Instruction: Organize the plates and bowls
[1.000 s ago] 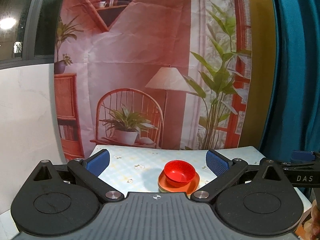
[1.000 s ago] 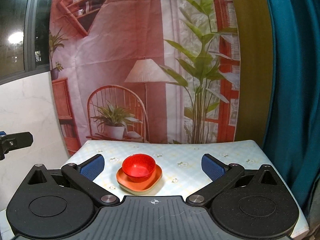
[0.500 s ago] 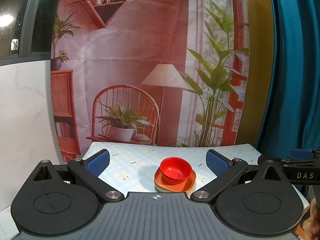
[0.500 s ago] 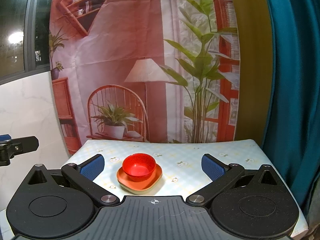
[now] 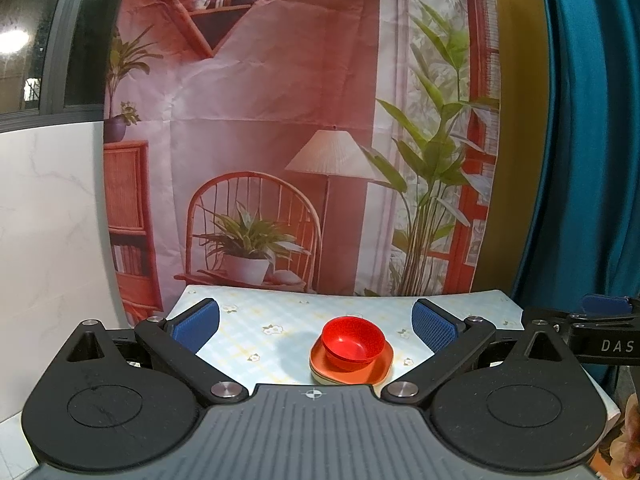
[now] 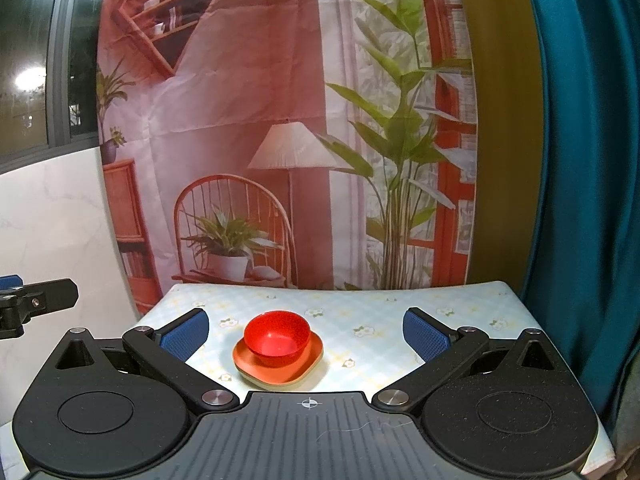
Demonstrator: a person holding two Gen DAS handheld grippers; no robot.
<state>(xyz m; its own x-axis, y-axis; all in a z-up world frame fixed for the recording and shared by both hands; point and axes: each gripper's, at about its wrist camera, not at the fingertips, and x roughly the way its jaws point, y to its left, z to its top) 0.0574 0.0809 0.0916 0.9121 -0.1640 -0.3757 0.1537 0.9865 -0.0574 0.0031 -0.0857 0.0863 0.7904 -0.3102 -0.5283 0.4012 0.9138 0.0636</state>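
Both grippers' fingers gape empty over floral tablecloth (image 6: 400, 320) before printed backdrop (image 6: 256, 120).

Left hand-held gripper (image 5: 315, 322) and right hand-held gripper (image 6: 306, 330) both point forward, level, blue-padded fingers spread wide, holding nothing.

1. I see the bowl (image 6: 277, 337) sitting on the stacked plates (image 6: 280, 372), near the middle of the table (image 6: 460, 304).
2. Behind the table hangs the backdrop (image 6: 280, 120).
3. To its right hangs the curtain (image 6: 580, 160); the wall (image 6: 52, 220) stands left.
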